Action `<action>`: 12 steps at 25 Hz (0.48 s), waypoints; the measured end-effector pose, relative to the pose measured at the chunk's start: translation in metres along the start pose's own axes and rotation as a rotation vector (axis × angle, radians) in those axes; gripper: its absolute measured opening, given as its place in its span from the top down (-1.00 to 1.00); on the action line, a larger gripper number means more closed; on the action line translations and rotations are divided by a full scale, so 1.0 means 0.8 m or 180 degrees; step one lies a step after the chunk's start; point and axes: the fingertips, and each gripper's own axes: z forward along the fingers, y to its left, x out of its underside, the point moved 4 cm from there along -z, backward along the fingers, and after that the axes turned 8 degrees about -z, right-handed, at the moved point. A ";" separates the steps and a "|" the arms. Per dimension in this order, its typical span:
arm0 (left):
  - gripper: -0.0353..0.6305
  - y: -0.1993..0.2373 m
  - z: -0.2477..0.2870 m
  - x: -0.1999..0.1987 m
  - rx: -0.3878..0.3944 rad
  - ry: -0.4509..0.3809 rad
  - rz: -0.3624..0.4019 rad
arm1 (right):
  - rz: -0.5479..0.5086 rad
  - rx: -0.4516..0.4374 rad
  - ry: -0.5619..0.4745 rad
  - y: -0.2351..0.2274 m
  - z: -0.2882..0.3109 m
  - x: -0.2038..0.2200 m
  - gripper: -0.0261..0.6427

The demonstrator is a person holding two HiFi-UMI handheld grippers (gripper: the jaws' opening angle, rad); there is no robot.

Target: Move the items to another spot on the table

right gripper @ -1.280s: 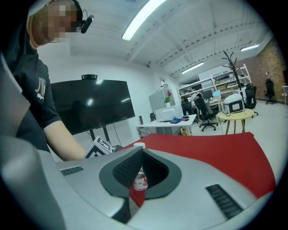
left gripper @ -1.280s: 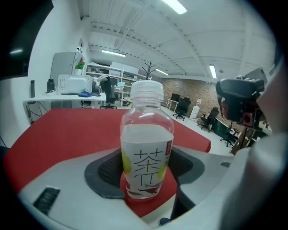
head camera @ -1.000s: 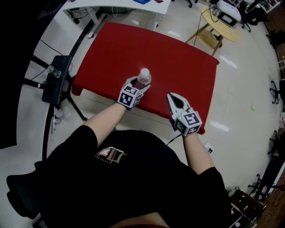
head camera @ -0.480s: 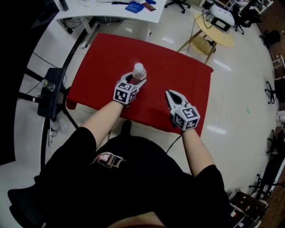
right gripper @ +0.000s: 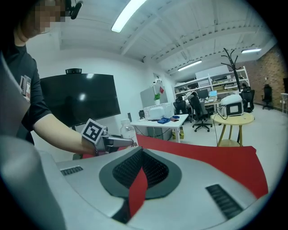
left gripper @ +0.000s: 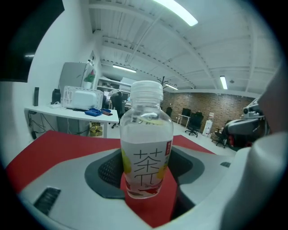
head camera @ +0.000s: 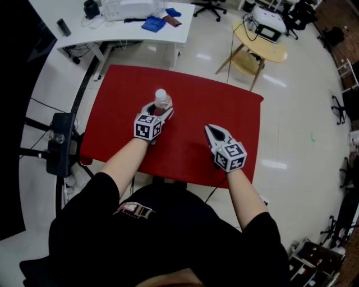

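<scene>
Room: an open office with a glossy pale floor, a white ceiling with strip lights, and a brick wall far off.
Surface: a red table, bare except for the one bottle; the person stands at its near edge.
Bottle: clear plastic with a white ribbed cap. Its label carries large dark characters, yellow fruit prints at the sides and red patches near the base.
Bottle's place: upright over the left half of the red table, nearer its far edge than its near edge. Whether its base rests on the table cannot be told.
Bottle's contents: the body looks clear, and whether any liquid is inside cannot be told.
Left gripper: over the red table's left half, with its jaws closed on the bottle's lower body and a dark pad against each side.
Right gripper: over the red table's right half, near its front edge and well apart from the bottle. Its jaws are together and hold nothing; only a thin sliver of red shows between the pads.
Beyond the red table: a white desk with a blue item and some equipment on it.
Beyond the red table's right corner: a round wooden table bearing a white device.
Left of the red table: a black device on a stand, with cables on the floor.
In the way: nothing lies on the red table between the bottle and its edges.
</scene>
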 end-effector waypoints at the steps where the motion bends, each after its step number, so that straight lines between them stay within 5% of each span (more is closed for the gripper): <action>1: 0.00 0.004 0.008 -0.005 -0.0066 -0.0041 -0.0035 | 0.0007 -0.0025 0.0001 -0.009 0.003 0.002 0.94; 12: 0.00 0.012 0.134 -0.064 -0.0325 -0.0309 -0.0025 | -0.0077 -0.0248 0.0075 -0.090 0.045 -0.005 0.94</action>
